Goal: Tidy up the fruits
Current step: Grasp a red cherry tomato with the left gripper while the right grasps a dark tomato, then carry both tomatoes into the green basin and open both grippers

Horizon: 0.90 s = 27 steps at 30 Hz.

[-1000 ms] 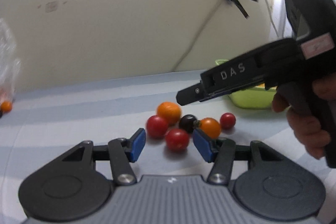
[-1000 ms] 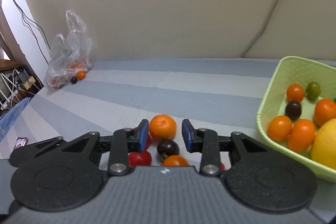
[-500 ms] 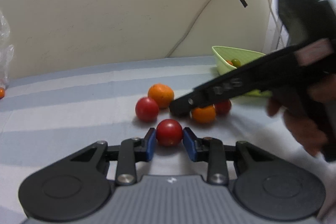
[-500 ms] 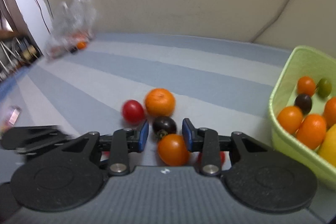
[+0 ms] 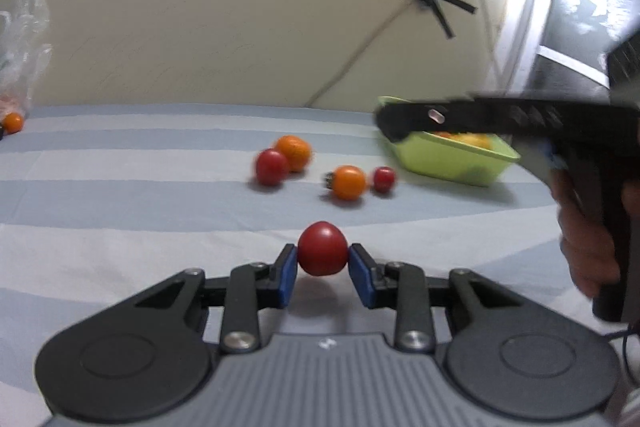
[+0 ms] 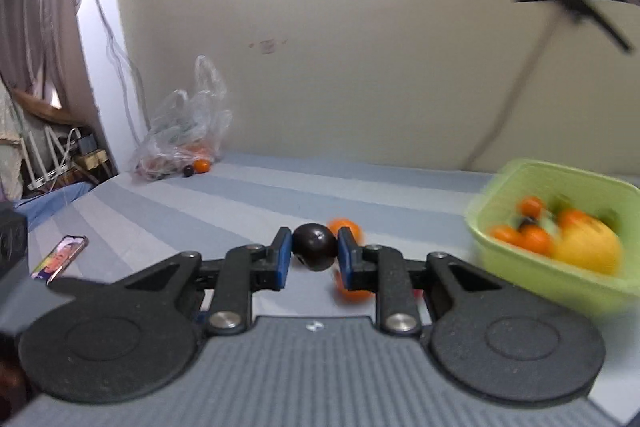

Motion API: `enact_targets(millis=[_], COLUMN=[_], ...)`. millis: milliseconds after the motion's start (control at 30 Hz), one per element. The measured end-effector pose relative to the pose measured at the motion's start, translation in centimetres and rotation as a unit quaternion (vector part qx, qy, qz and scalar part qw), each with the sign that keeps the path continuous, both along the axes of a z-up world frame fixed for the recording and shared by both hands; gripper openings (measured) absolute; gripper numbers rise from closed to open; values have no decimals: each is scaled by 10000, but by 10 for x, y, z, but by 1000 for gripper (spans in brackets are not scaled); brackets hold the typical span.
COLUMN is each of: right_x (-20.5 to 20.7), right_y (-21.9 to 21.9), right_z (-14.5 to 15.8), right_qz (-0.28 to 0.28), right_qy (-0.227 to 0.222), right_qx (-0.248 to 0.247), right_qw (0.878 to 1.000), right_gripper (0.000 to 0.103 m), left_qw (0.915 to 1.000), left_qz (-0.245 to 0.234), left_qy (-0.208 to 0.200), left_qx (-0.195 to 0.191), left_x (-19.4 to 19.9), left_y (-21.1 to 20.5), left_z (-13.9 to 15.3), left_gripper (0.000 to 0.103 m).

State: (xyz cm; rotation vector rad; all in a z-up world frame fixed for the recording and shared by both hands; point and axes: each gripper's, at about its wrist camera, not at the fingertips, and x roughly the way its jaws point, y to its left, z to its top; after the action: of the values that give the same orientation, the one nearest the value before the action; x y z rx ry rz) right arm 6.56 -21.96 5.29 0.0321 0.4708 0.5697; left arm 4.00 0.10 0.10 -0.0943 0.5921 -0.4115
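My left gripper (image 5: 322,270) clamps a red tomato (image 5: 322,254); my right gripper (image 6: 310,254) clamps a dark tomato (image 6: 314,246). Excess squeeze may burst either; slip risks missing the green basket (image 6: 520,267), lower right.

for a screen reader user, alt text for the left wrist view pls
The left gripper clamps a red tomato above striped cloth. Beyond lie four loose fruits; at right, the right gripper crosses a green basket.
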Motion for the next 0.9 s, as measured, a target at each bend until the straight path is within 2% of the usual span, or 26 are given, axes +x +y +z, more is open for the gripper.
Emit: enact_targets(millis=[167, 300, 400, 533, 633, 767, 900], right_x=[-38, -42, -28, 1, 31, 63, 83], right_y=[-35, -67, -89, -115, -132, -146, -150], right_z=[-19, -14, -5, -3, -7, -15, -23], right_qz=[-612, -1066, -1352, -1672, -1848, -2023, -2155], right_qy=[125, -24, -234, -478, -461, -288, -292], right_qx=[-145, 15, 222, 388, 541, 722, 758], right_qw=[9979, 9943, 9903, 9840, 9802, 9762, 9731], right_gripper=[27, 27, 27, 27, 27, 27, 30], left_qw=[9988, 9966, 9956, 9954, 9947, 9945, 9939], left_qz=[-483, -820, -937, -944, -1016, -1023, -1014], left_qy=[90, 104, -30, -138, -32, 205, 436], left_qx=[72, 34, 25, -55, -124, -33, 35], left_x=[-2, 8, 21, 68, 105, 152, 180], left_y=[-32, -60, -79, -109, -135, -172, -195], left_z=[-2, 8, 24, 52, 63, 59, 45], left_gripper=[29, 29, 29, 29, 29, 30, 31])
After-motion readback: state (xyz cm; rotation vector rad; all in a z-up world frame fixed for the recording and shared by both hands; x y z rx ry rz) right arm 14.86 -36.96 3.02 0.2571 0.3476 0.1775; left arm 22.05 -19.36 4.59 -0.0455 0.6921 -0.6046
